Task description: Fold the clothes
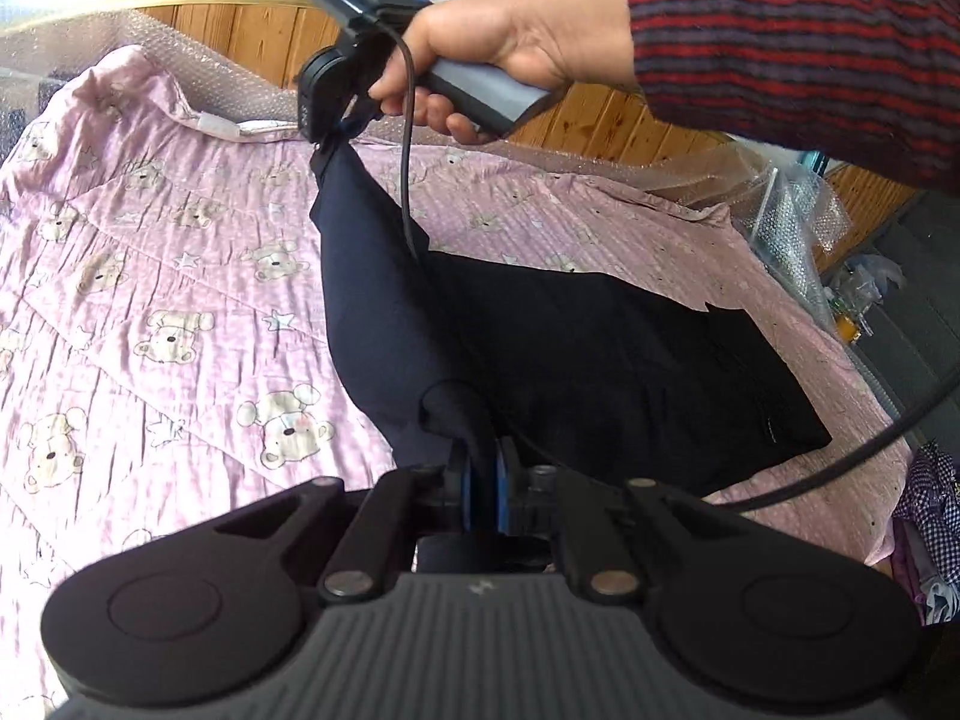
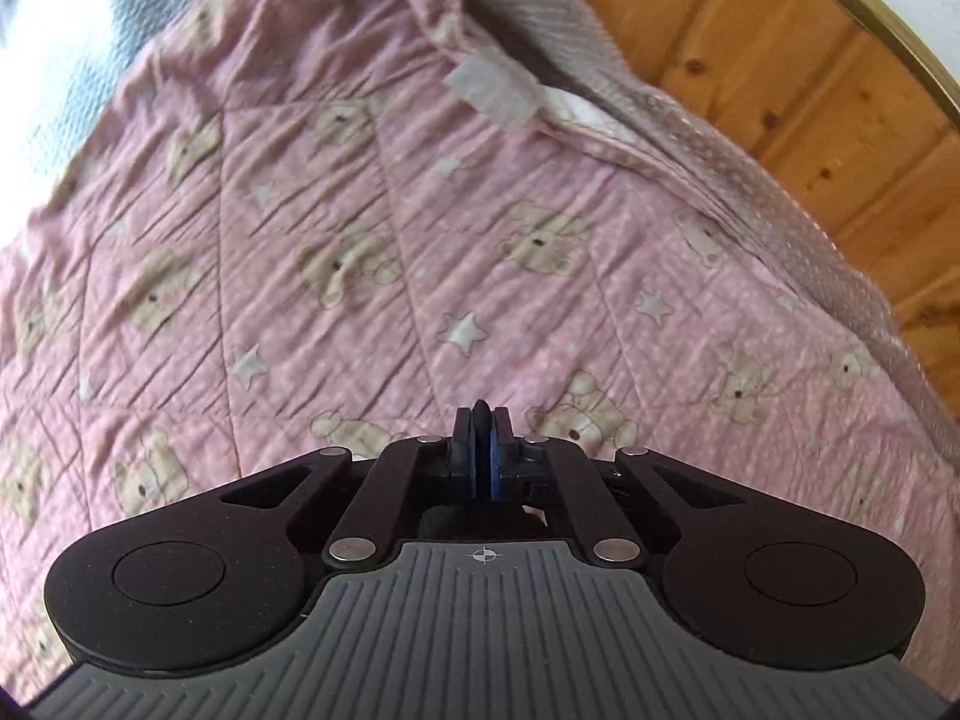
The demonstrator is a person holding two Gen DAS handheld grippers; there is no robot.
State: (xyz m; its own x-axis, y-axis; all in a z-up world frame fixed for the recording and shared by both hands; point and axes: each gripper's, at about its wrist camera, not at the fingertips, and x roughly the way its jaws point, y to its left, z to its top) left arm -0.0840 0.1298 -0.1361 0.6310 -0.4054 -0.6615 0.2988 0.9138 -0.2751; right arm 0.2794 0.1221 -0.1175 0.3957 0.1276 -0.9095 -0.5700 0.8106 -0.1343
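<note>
A dark navy garment (image 1: 588,354) lies on a pink bear-print quilt (image 1: 150,252), its left part lifted off the bed. My left gripper (image 1: 483,456) is shut on a bunched near edge of the garment. My right gripper (image 1: 329,147), held by a hand in a striped sleeve, is shut on the far end of the garment and holds it up above the quilt. In the right wrist view the right gripper (image 2: 481,420) is shut on a sliver of dark cloth (image 2: 481,409), over the quilt (image 2: 360,240). The rest of the garment is hidden there.
A wooden headboard (image 1: 240,36) with bubble wrap (image 1: 228,96) runs along the far side of the bed; it also shows in the right wrist view (image 2: 810,120). Plastic bags (image 1: 798,216) and checked fabric (image 1: 930,516) lie off the right edge. A black cable (image 1: 870,450) loops at right.
</note>
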